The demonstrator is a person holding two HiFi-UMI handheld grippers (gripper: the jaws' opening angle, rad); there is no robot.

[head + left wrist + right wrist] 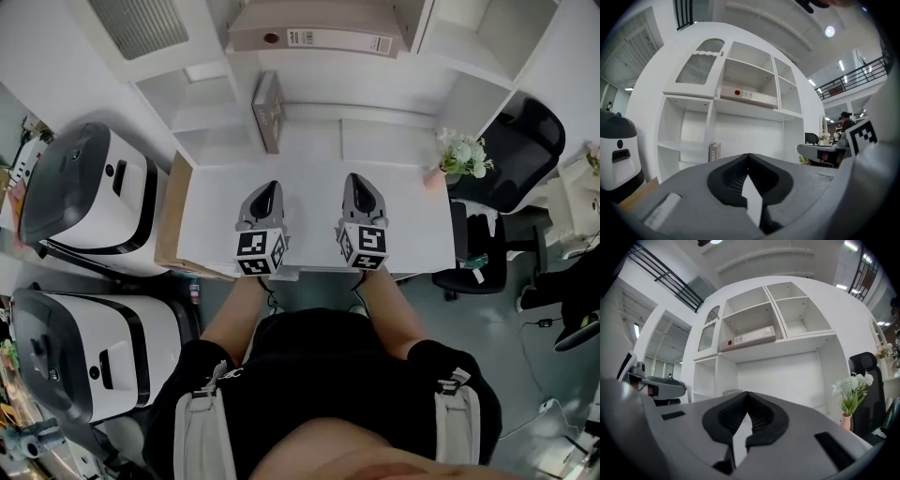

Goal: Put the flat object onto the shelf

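A flat beige file (309, 39) with a red dot and a white label lies on its side on an upper shelf of the white shelf unit (487, 70). It shows in the left gripper view as the file (749, 95) and in the right gripper view as the file (750, 337). My left gripper (270, 187) and right gripper (359, 180) sit side by side low over the white desk (309, 225), pointing level at the shelves. The left gripper (748, 155) is shut with nothing in it. The right gripper (747, 393) is shut and empty too.
A grey book (268, 111) stands upright on the desk by the lower left shelves, also visible as the book (715, 152). A pink vase of white flowers (459, 155) stands at the desk's right end. A black chair (511, 155) is right; white machines (89, 197) are left.
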